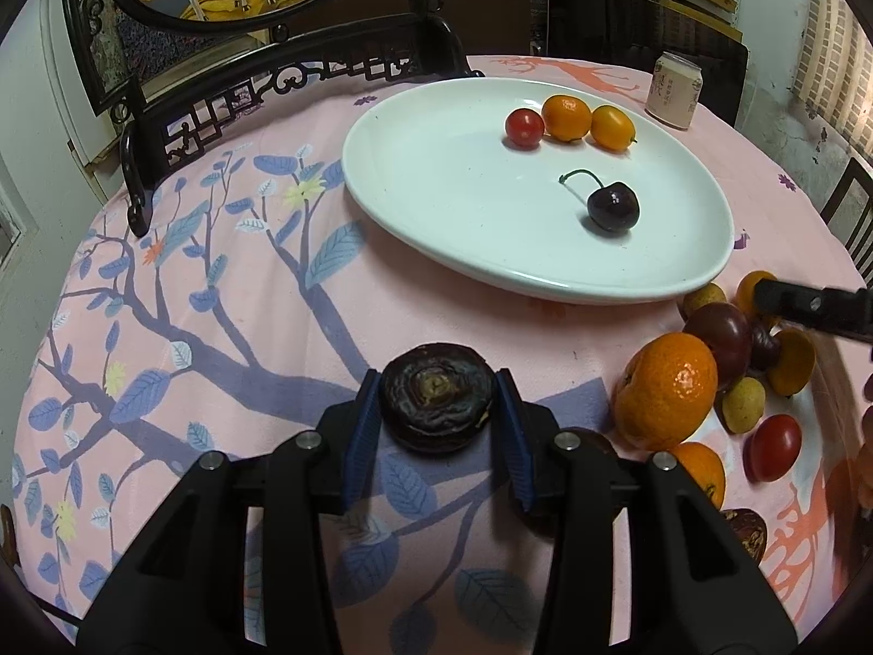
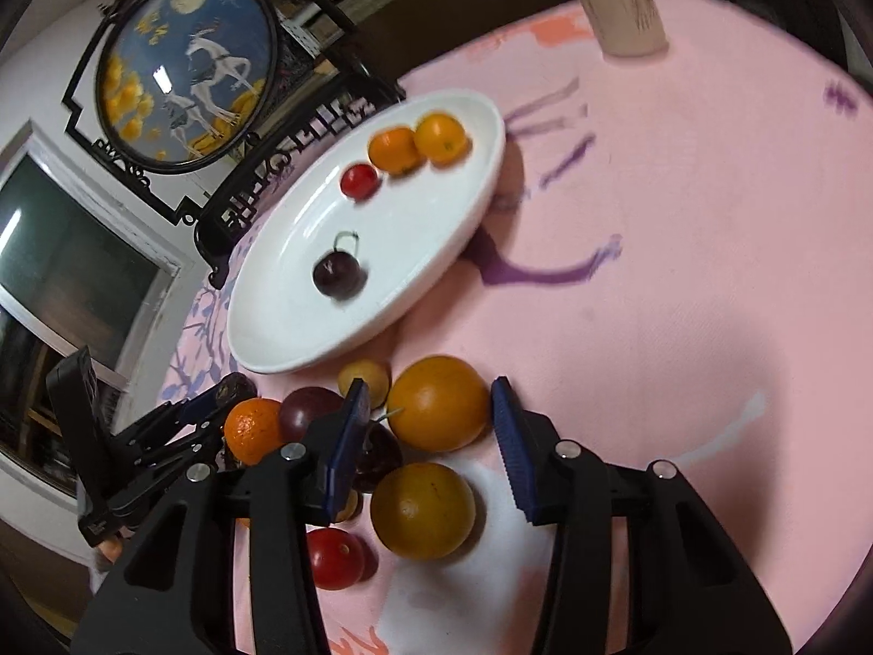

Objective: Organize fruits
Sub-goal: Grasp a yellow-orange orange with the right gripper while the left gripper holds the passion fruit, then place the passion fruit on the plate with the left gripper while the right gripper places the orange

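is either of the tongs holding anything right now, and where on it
The left tongs clamp a dark wrinkled dried fruit by its two opposite sides. The right tongs straddle an orange fruit without gripping it.

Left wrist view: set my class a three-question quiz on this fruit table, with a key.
1. True or false: the white plate holds five fruits.
2. What is the left gripper shut on? A) dark wrinkled fruit B) cherry tomato C) can
3. Fill in: the only fruit on the plate with a stem is the dark ____.
Key: 1 false, it holds four; 2 A; 3 cherry.
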{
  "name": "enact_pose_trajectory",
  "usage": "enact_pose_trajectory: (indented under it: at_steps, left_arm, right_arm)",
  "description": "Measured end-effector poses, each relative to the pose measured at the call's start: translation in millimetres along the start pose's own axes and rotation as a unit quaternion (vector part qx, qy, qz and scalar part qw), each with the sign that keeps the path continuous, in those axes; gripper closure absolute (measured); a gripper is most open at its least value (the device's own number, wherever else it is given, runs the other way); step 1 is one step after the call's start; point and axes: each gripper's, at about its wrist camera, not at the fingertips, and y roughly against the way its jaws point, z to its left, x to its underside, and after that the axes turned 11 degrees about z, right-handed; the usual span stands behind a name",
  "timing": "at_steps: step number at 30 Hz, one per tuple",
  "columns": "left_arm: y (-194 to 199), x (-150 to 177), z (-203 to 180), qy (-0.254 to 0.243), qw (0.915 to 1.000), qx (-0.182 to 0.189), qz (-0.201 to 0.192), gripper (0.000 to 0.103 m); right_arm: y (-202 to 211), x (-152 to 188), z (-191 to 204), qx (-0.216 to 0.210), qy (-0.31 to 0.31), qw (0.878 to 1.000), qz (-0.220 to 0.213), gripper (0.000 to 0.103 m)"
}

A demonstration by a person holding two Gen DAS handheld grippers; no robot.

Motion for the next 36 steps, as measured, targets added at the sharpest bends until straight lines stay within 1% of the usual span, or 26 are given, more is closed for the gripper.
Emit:
enact_pose_trajectory:
  at_steps: [1,2,8,11,13,15,16,18,19,20,23,25,29,31,35,36]
  left_arm:
    - [0,0,0,0.000,1.0000,0.000,0.000,0.061]
    - [0,0,0,-0.001,1.0000,0.000,-0.001,0.061]
    - [4,2,0,-0.001,0.9999,-0.007,-0.008,0.062]
    - [20,4,3,0.013,0.9994,-0.004,-0.031,0.062]
    - [32,6,3,0.015,0.9987,0.001,-0.049,0.062]
    - [43,7,1,0.013,0.9977,0.001,-0.067,0.061]
    - [46,7,0,0.014,0.9973,0.001,-0.072,0.061]
    - [48,7,-1,0.015,0.9973,0.006,-0.072,0.061]
    - [47,7,-1,0.015,0.9974,0.010,-0.070,0.061]
    - [47,7,-1,0.015,0.9975,0.011,-0.068,0.061]
    - [44,9,-2,0.017,0.9980,0.008,-0.061,0.061]
    - [43,9,0,0.019,0.9980,0.009,-0.060,0.061]
    - [41,10,1,0.022,0.9982,0.008,-0.055,0.061]
    - [39,10,1,0.022,0.9983,0.007,-0.053,0.061]
    - [37,10,-1,0.019,0.9986,0.002,-0.050,0.061]
    - [37,10,0,0.020,0.9986,0.001,-0.049,0.061]
  right_arm:
    - [0,0,1,0.005,0.004,1.000,0.000,0.059]
    - [0,0,2,0.008,0.005,1.000,-0.001,0.064]
    - [6,4,1,0.004,0.001,1.000,-0.004,0.065]
    - [22,6,5,0.002,0.008,1.000,-0.030,0.065]
    - [39,8,10,0.004,0.018,0.998,-0.064,0.065]
    - [50,9,13,0.002,0.023,0.996,-0.082,0.065]
    - [51,9,13,0.001,0.022,0.996,-0.083,0.065]
    - [49,8,11,0.000,0.020,0.997,-0.075,0.065]
    - [44,7,11,0.005,0.022,0.998,-0.061,0.065]
    - [35,6,10,0.016,0.023,0.999,-0.038,0.065]
    - [27,7,6,0.042,0.011,0.999,-0.021,0.065]
    - [27,7,3,0.047,0.007,0.999,-0.019,0.065]
    - [24,6,-6,0.082,-0.007,0.997,-0.015,0.065]
    - [21,6,-6,0.088,0.000,0.996,-0.013,0.065]
    - [15,9,3,0.116,0.028,0.993,-0.008,0.066]
    - [16,10,4,0.116,0.030,0.993,-0.008,0.066]
